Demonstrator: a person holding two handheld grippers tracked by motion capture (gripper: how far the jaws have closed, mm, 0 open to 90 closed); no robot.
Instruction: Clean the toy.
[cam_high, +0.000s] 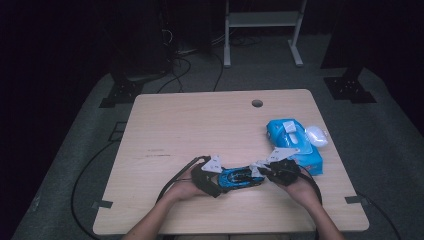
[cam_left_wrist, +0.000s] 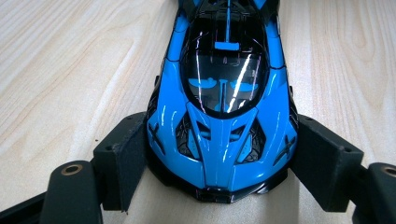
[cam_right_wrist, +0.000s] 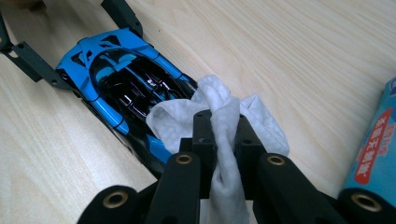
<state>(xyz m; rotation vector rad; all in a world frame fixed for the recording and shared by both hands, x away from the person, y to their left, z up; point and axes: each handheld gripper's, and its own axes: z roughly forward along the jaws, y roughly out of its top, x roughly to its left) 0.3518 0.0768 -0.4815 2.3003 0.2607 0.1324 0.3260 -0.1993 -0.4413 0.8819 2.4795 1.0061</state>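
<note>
Two grippers work near table's (cam_high: 165, 115) front edge: left gripper (cam_high: 216, 176) clamps blue toy car's (cam_left_wrist: 223, 116) nose; right gripper (cam_right_wrist: 223, 135) pinches white wipe (cam_right_wrist: 187, 116) against its tail. Wiping step; next, drag wipe along bodywork.

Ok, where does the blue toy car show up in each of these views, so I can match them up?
High view: the blue toy car lies near the table's front edge, between the two grippers.
Left gripper view: centre, nose toward the camera, clamped between the black jaws.
Right gripper view: upper left, partly under the white wipe, lying diagonally.
Shared landmark: the light wood table.
</note>
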